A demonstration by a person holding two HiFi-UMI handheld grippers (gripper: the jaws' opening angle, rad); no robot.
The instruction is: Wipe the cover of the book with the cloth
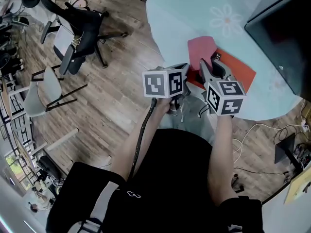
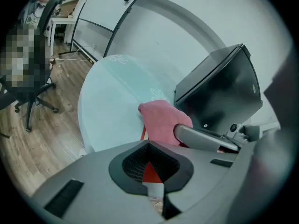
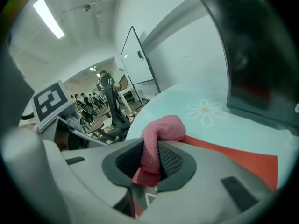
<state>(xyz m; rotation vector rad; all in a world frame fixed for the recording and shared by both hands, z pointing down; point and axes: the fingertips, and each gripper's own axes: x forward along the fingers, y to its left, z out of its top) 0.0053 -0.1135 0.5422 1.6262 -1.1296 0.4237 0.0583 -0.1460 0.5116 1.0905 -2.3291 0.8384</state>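
A red book (image 1: 236,68) lies near the front edge of the pale blue table (image 1: 184,13). A pink cloth (image 1: 201,48) rests on its left end. My right gripper (image 1: 208,66) is shut on the cloth; in the right gripper view a fold of the cloth (image 3: 156,136) runs down between the pads, with the book (image 3: 233,155) beyond. My left gripper (image 1: 186,80) sits at the book's near left corner. In the left gripper view a red wedge of the book (image 2: 150,171) is pinched between the closed pads. The cloth (image 2: 161,120) lies just ahead.
A dark monitor (image 1: 284,30) stands on the table to the right of the book, and in the left gripper view the monitor (image 2: 219,90) rises close behind the cloth. A black office chair (image 1: 80,25) and a white chair (image 1: 41,93) stand on the wooden floor. Cables (image 1: 252,144) trail on the floor.
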